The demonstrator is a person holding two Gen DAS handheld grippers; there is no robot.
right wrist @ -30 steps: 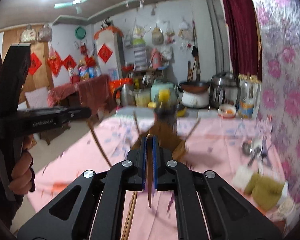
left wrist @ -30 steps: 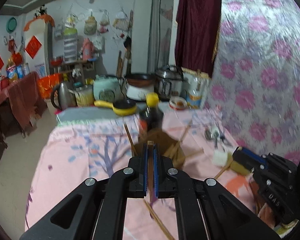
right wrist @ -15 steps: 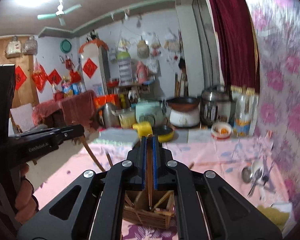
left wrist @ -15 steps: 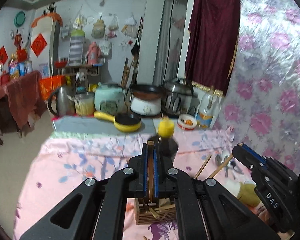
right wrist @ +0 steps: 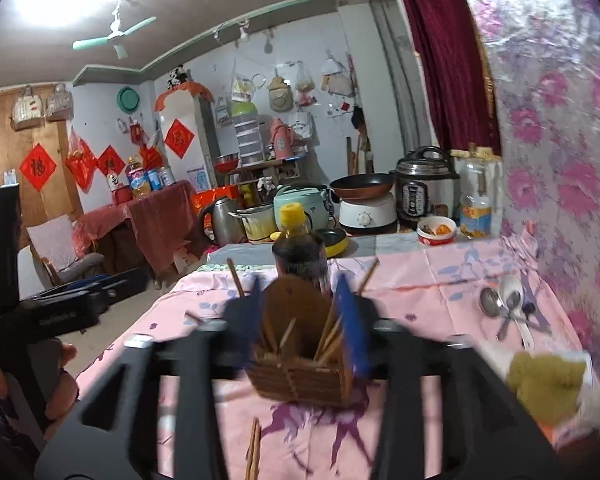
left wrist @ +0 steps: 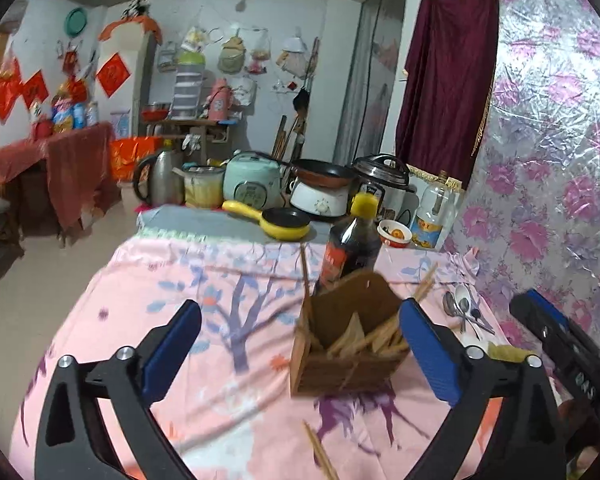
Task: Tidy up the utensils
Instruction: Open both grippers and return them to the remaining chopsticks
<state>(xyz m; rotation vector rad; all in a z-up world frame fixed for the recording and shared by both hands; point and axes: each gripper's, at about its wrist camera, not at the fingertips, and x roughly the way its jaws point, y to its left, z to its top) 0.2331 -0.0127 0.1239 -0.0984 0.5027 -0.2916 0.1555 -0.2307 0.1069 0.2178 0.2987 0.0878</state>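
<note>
Wooden holder (left wrist: 346, 354) on tabletop (left wrist: 188, 316) holds chopsticks (left wrist: 374, 338), leaning. Dark bottle (left wrist: 352, 250) behind. Left gripper (left wrist: 300, 354) jaws spread wide; right gripper (right wrist: 306, 324) jaws parted, blurred, empty.

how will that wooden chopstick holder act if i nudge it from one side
The wooden chopstick holder probably slides more than tips: its base looks wide and flat on the pink tablecloth. It is likely light, so the soft cloth may bunch under it. The chopsticks lean loosely inside and would likely rattle or shift. The dark sauce bottle close behind could be knocked.
</note>
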